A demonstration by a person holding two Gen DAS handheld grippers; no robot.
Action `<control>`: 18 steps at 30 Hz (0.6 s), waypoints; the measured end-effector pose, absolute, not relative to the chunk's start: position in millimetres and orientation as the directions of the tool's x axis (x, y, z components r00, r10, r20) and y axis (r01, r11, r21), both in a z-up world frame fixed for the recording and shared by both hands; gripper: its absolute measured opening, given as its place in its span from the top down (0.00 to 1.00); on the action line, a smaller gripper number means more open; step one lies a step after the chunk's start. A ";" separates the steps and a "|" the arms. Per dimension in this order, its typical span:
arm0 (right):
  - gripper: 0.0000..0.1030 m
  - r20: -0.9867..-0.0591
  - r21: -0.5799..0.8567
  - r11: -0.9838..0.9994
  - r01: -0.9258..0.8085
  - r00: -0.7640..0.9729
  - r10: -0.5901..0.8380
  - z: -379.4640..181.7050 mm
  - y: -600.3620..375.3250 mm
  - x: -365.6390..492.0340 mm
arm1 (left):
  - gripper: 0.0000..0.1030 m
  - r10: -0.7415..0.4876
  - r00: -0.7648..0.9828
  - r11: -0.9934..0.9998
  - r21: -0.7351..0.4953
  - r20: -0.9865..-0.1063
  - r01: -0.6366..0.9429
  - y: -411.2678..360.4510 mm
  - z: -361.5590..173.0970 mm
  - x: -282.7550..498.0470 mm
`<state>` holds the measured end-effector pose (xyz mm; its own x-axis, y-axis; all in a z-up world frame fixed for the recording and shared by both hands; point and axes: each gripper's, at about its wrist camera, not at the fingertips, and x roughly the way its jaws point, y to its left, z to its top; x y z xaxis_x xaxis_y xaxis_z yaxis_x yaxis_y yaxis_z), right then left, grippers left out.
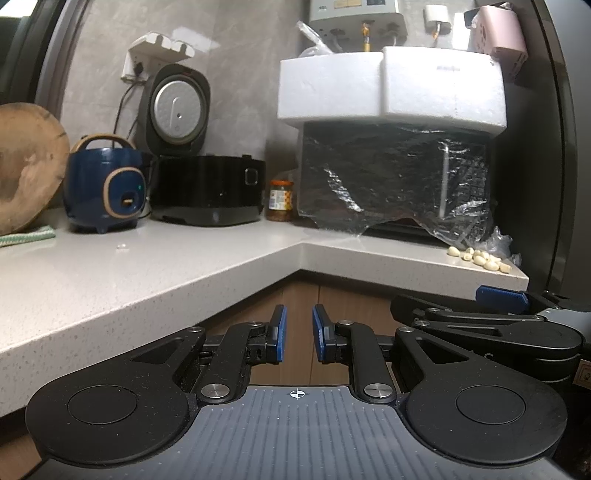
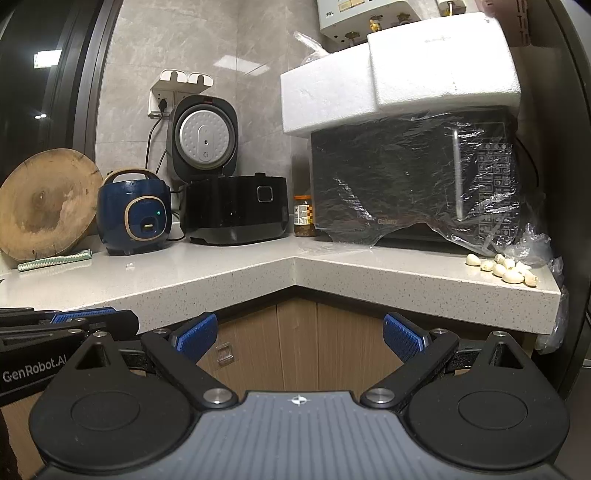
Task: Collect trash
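Left claw [image 1: 298,334] with blue pads close together, narrow gap between them, nothing gripped; right claw [image 2: 301,338] spread wide, also empty. Both held level in front of the wooden cabinet doors [image 2: 295,339] below the desk [image 2: 221,273], side by side, each showing at the edge of the other's view. Hard to make out: a tiny pale scrap [image 2: 129,265] on the desk ahead of the blue rice cooker [image 2: 135,216], too small to name, possibly trash. Also loose clear plastic [image 2: 532,245] bunched at the desk's right end, partly cut off by the dark frame, just behind a cluster of peeled garlic cloves [image 2: 506,268]. Crinkled film draped over the front of a black Galanz microwave [image 2: 413,177], blurring its panel. Two white foam blocks [image 2: 399,81] stacked on top, with a water heater [image 2: 354,18] above cut off by the picture edge. Speckled L-shaped stone desk, grey tiled wall. Black rice cooker [image 2: 236,210] with lid up, small jar [image 2: 303,216] beside it, round wooden chopping board [image 2: 48,205] leaning at the left, striped cloth [image 2: 55,260] at its foot.
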<state>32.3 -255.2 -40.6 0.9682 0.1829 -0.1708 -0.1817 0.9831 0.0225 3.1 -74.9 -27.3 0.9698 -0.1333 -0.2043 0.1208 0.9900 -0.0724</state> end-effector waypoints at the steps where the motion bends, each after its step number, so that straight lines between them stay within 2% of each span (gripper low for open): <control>1: 0.06 -0.171 0.022 0.983 -0.182 0.968 0.183 -40.5 -255.2 32.6 | 0.81 -0.134 0.970 0.990 -0.072 -0.204 0.121 -74.9 -27.4 2.9; 18: 0.06 -0.171 0.011 0.984 -0.179 0.969 0.178 -41.3 -253.7 32.9 | 0.81 -0.117 0.969 0.993 -0.059 -0.218 0.106 -76.9 -31.8 11.0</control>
